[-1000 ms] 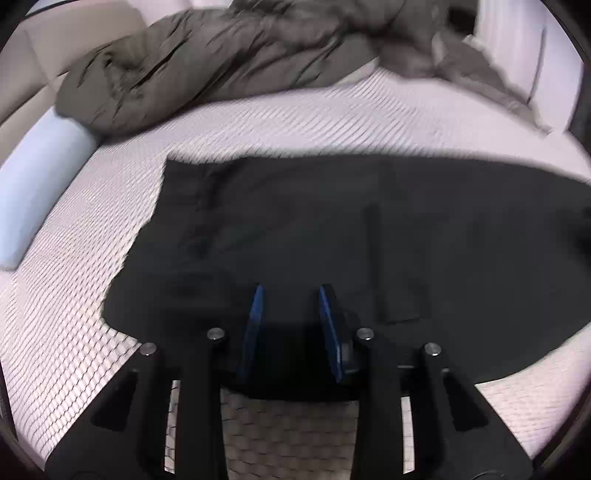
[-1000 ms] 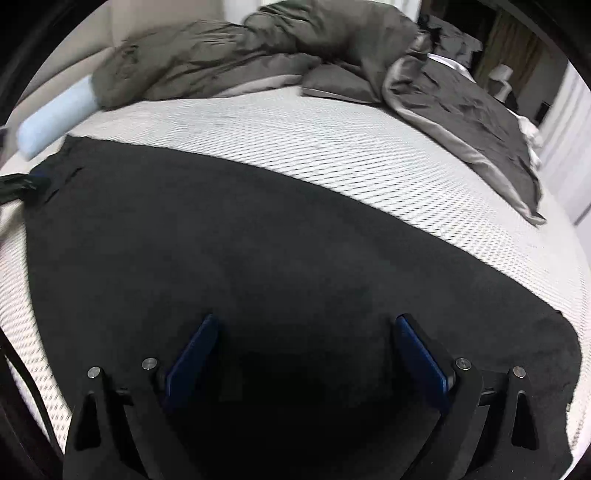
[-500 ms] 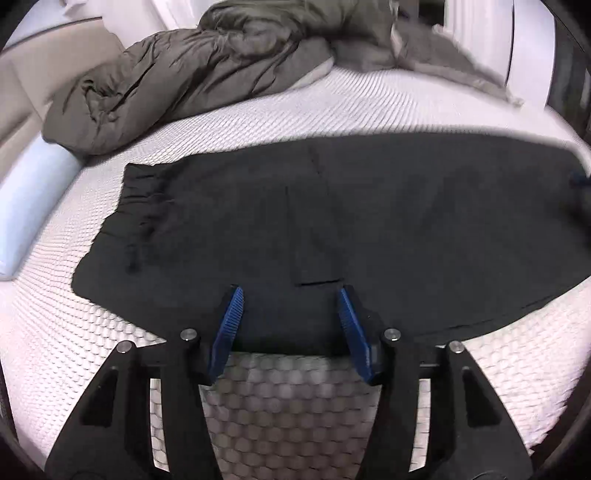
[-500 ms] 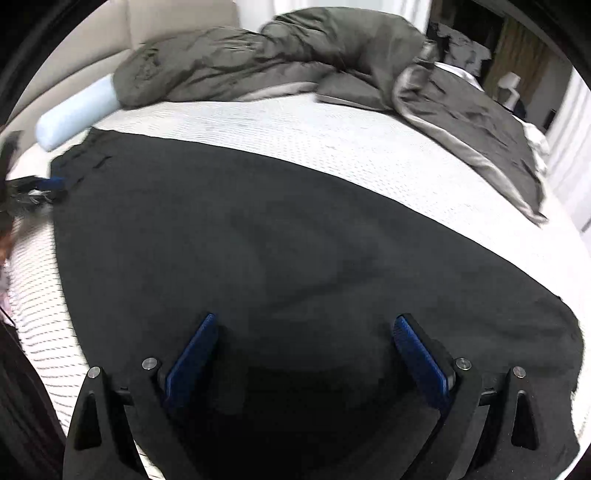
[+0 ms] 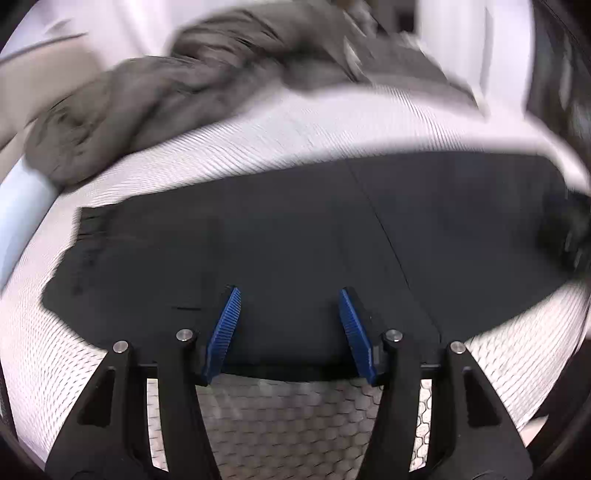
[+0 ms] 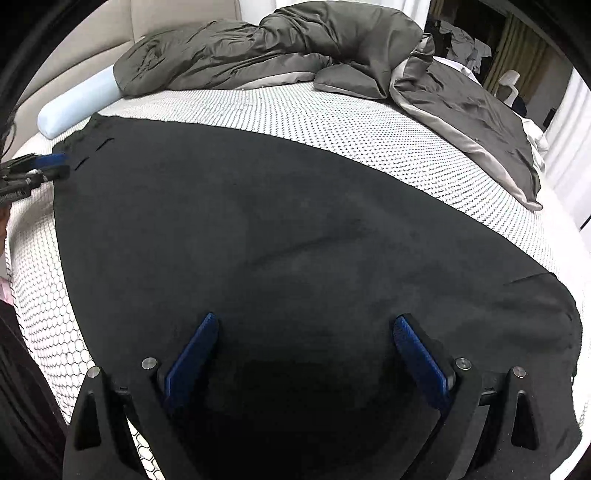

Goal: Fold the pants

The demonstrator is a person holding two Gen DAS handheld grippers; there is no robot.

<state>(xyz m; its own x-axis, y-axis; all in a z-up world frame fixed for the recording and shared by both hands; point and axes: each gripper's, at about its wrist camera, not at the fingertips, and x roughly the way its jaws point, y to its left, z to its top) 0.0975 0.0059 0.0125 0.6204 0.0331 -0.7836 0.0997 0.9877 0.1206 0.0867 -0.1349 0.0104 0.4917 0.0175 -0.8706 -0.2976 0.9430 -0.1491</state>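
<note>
A bed fills both views, its mattress (image 6: 332, 122) covered in white fabric with a fine honeycomb pattern. A rumpled grey duvet (image 6: 295, 48) is heaped at twelve o'clock, trailing toward two o'clock. A pale blue bolster (image 6: 74, 101) lies at ten o'clock against a beige padded headboard (image 6: 177, 18). At two o'clock stand olive curtains (image 6: 506, 51), with white drapes (image 6: 569, 122) beside them

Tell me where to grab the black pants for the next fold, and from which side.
Probably pinch the near edge of the black pants, coming from the bed's front side. The pants lie flat, so only their edges offer a lip, and the open left tongs hover near that edge.
</note>
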